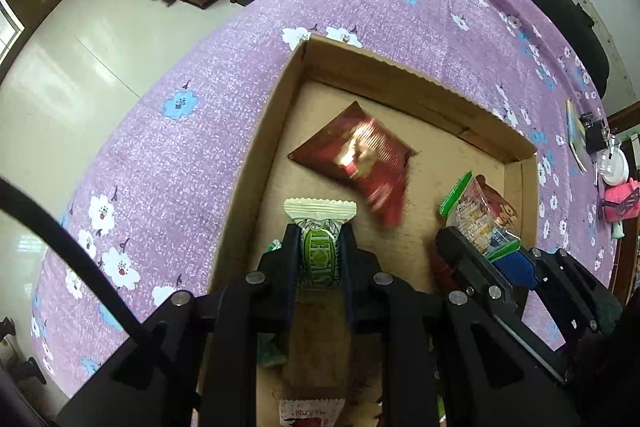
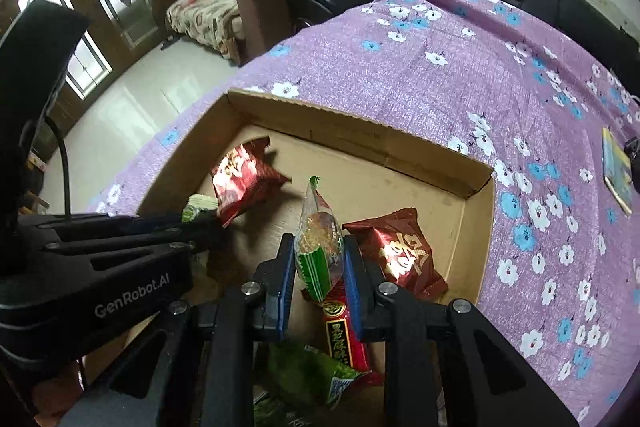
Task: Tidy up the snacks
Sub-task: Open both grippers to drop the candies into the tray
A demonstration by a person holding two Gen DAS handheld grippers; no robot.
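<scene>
Cardboard box (image 1: pixel 404 75) below me — my left tool (image 1: pixel 319 241) pinches a green-and-white packet (image 1: pixel 319 227), my right tool (image 2: pixel 319 255) clamps a clear noodle-snack packet (image 2: pixel 320 231).

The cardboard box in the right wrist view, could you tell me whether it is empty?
No, the cardboard box holds several snack packets, including a dark red packet lying on its floor.

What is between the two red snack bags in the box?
In the right wrist view, the clear-and-green snack packet held by the right gripper stands between the two dark red bags; behind it, bare cardboard box floor.
</scene>
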